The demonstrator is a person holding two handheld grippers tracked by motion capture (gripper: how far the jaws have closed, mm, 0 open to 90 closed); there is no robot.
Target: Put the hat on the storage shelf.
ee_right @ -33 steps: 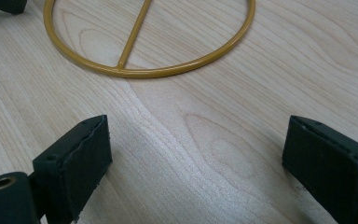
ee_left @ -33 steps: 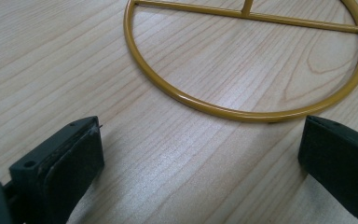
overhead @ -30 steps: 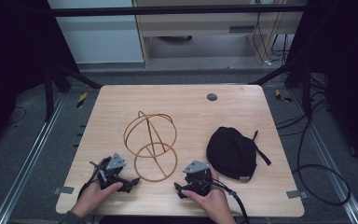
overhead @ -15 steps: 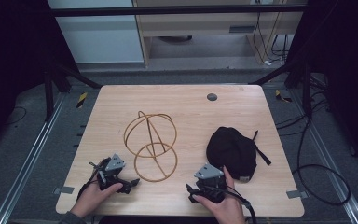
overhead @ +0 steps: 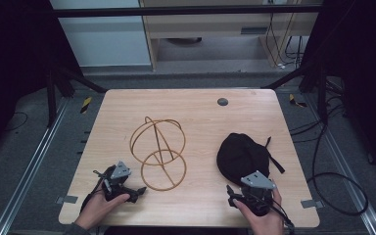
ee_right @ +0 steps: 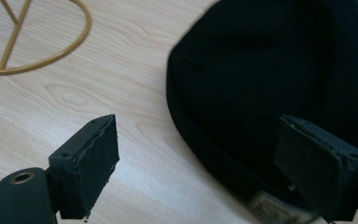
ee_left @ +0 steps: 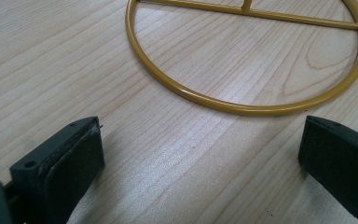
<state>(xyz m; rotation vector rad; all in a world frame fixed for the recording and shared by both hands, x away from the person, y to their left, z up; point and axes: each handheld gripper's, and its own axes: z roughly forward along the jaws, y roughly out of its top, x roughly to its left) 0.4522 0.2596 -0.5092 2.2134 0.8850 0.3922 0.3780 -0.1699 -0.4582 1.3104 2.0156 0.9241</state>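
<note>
A black hat point(overhead: 242, 154) lies on the right half of the wooden table point(overhead: 200, 117), with a strap trailing off its right side. A yellow wire stand point(overhead: 159, 147), a globe of hoops on a flat ring, sits left of centre. My right gripper point(overhead: 248, 190) hovers just in front of the hat's near edge. Its jaws point(ee_right: 198, 140) are open and have just been closing a little. The hat point(ee_right: 270, 70) lies ahead and under the right jaw, untouched. My left gripper point(overhead: 138, 191) rests open on the table, facing the base ring point(ee_left: 242, 105).
A small dark round disc point(overhead: 222, 102) is set in the table near its far edge. Cables run over the floor to the right of the table, and metal rails flank both sides. Bare wood lies between the stand and the hat.
My right gripper has moved to the right and lifted, from in front of the wire stand to just before the hat. The left gripper has stayed where it was.
</note>
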